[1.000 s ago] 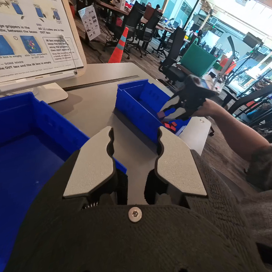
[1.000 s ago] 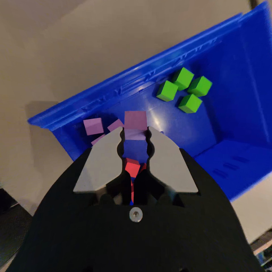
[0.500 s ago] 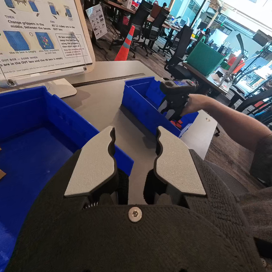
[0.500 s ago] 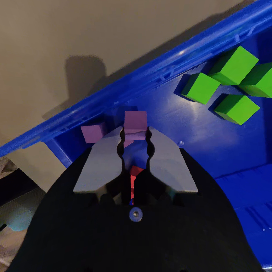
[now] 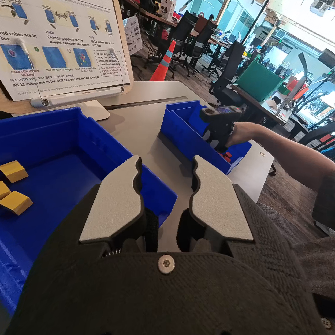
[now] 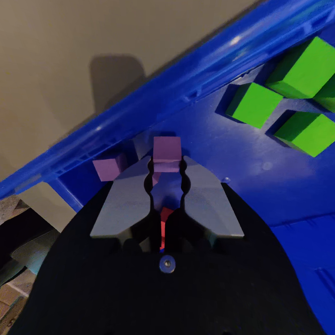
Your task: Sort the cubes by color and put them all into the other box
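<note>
My right gripper [image 6: 166, 159] is shut on a purple cube [image 6: 166, 154] low inside the right blue bin [image 6: 235, 163], near its long wall. Another purple cube [image 6: 108, 168] lies just left of it, and a third is partly hidden behind the left finger. Three green cubes [image 6: 253, 107] lie further right in the bin. A red cube [image 6: 165, 215] shows between the fingers. My left gripper [image 5: 165, 163] is open and empty above the near right corner of the left blue bin [image 5: 108, 145], which holds yellow cubes [image 5: 13, 171]. The right gripper [image 5: 220, 132] also shows in the left wrist view, reaching into the right bin.
An instruction board [image 5: 59, 49] on a stand sits behind the left bin on the grey table [image 5: 145, 126]. An orange cone [image 5: 163, 65], office chairs and desks stand beyond the table. A person's forearm [image 5: 290, 155] stretches over the table's right edge.
The right gripper has gone down deeper into the right bin with the purple cube held. The left gripper has swung left, bringing the yellow cubes into view.
</note>
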A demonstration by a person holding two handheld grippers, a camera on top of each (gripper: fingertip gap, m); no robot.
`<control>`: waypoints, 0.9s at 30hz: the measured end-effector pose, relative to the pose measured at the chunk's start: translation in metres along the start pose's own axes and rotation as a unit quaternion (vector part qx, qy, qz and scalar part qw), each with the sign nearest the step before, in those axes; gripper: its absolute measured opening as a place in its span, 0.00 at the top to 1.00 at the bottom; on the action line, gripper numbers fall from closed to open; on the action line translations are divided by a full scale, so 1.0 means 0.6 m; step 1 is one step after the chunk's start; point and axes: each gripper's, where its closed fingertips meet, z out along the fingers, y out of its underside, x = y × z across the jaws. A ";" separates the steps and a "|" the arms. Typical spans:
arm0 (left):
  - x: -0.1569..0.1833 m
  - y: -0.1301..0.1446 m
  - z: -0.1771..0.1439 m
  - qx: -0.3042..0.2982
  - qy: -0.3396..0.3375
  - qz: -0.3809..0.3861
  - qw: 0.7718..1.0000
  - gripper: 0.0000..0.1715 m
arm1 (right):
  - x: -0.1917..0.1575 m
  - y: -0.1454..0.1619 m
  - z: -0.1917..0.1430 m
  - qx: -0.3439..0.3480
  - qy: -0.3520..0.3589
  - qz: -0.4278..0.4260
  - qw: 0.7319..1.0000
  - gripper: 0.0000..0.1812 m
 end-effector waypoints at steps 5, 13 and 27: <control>-0.004 0.003 0.002 -0.002 0.000 -0.004 1.000 0.69 | -0.003 0.008 -0.004 -0.030 0.004 0.000 1.000 0.85; -0.008 -0.005 -0.010 0.005 -0.009 -0.002 1.000 0.69 | -0.007 0.010 -0.009 -0.016 -0.006 0.008 1.000 0.77; -0.090 -0.026 -0.047 -0.067 -0.144 0.054 0.986 0.69 | -0.003 -0.023 -0.174 0.201 0.134 0.000 0.970 0.77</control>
